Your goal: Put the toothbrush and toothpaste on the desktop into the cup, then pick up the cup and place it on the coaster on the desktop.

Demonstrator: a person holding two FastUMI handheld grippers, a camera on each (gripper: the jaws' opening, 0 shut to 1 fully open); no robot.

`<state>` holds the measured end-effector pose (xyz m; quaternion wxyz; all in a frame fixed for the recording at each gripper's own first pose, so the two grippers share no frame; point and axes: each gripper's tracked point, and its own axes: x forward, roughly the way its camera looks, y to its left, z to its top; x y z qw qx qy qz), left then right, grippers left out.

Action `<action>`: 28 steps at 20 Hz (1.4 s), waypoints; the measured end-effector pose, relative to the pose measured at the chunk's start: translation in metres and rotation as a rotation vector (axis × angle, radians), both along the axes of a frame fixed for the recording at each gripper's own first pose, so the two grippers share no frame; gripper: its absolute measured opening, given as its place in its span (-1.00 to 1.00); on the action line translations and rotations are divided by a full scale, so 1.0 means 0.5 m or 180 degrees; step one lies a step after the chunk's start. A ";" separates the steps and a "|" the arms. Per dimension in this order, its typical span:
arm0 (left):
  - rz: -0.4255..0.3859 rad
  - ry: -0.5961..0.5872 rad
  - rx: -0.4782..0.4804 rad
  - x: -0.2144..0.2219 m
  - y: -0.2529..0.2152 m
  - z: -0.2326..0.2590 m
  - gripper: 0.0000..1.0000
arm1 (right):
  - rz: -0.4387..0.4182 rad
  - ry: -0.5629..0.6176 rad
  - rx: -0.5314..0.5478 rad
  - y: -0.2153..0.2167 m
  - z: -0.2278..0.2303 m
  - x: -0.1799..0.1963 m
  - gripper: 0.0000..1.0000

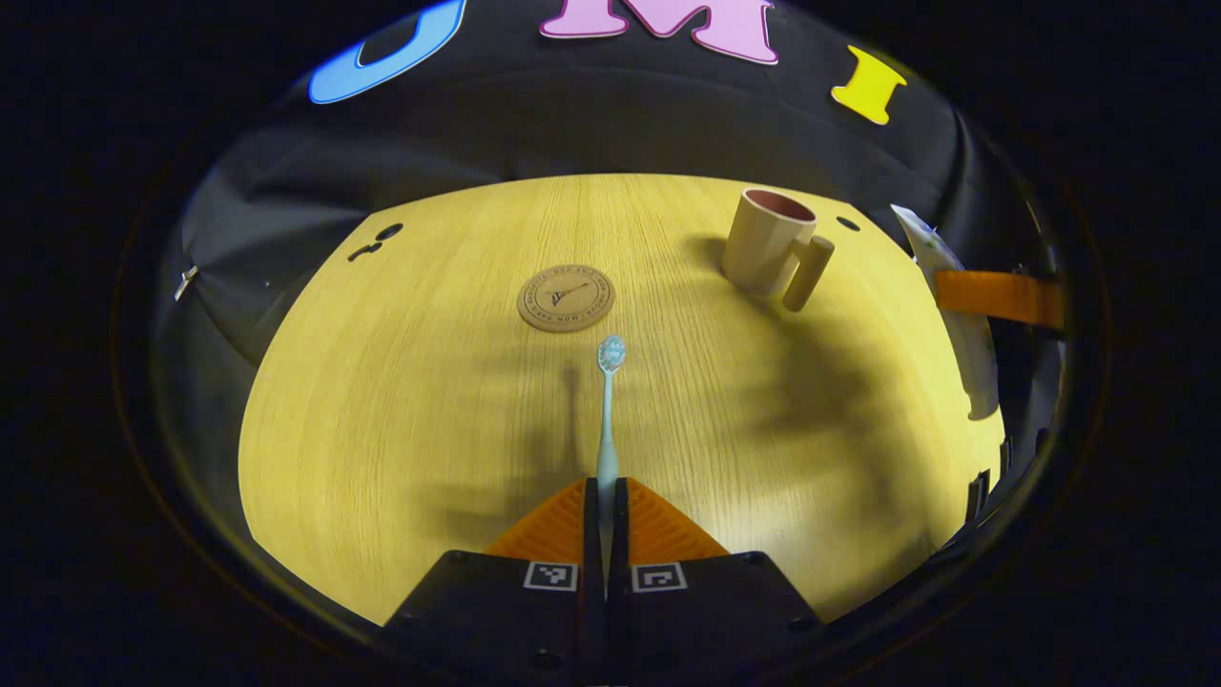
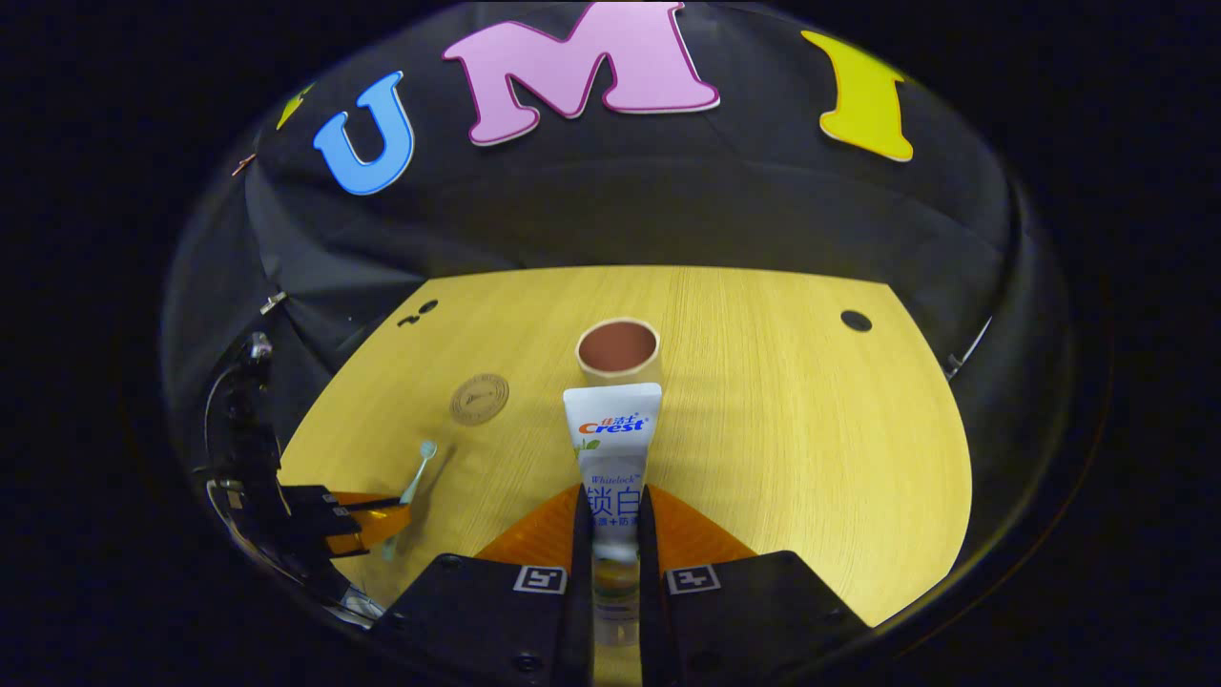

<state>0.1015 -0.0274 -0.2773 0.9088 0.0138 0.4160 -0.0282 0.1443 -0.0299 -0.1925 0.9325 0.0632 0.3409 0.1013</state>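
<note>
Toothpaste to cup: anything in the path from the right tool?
Nothing visible. The toothpaste is clamped in the right tool, and the cup stands open just beyond it. The coaster and toothbrush sit off to the side.

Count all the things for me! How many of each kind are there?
Toothbrush: 1
Toothpaste: 1
Cup: 1
Coaster: 1
Tongs: 2, left and right
Total: 6

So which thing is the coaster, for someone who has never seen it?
Look at the yellow wooden table. Near its middle lies the coaster, a flat round cork disc beyond the toothbrush tip. Unlike the upright cup, it lies flat and bears a printed emblem.
</note>
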 end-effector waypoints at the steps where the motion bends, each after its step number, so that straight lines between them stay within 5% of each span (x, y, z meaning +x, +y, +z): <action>1: 0.0014 -0.0066 -0.0031 0.003 -0.003 0.010 -0.87 | -0.0015 -0.0097 0.0018 -0.001 0.020 0.021 -0.55; 13: 0.0065 -0.0766 -0.0305 0.016 -0.037 0.134 -0.88 | -0.0239 -0.1703 0.0240 0.028 0.235 0.248 -0.55; 21: 0.0235 -0.0991 -0.0514 0.042 -0.051 0.170 -0.87 | -0.0248 -0.2073 0.0152 0.046 0.196 0.370 -0.55; 28: 0.0386 -0.1167 -0.0680 0.084 -0.050 0.195 -0.87 | -0.0215 -0.2029 0.0158 0.061 0.099 0.426 -0.55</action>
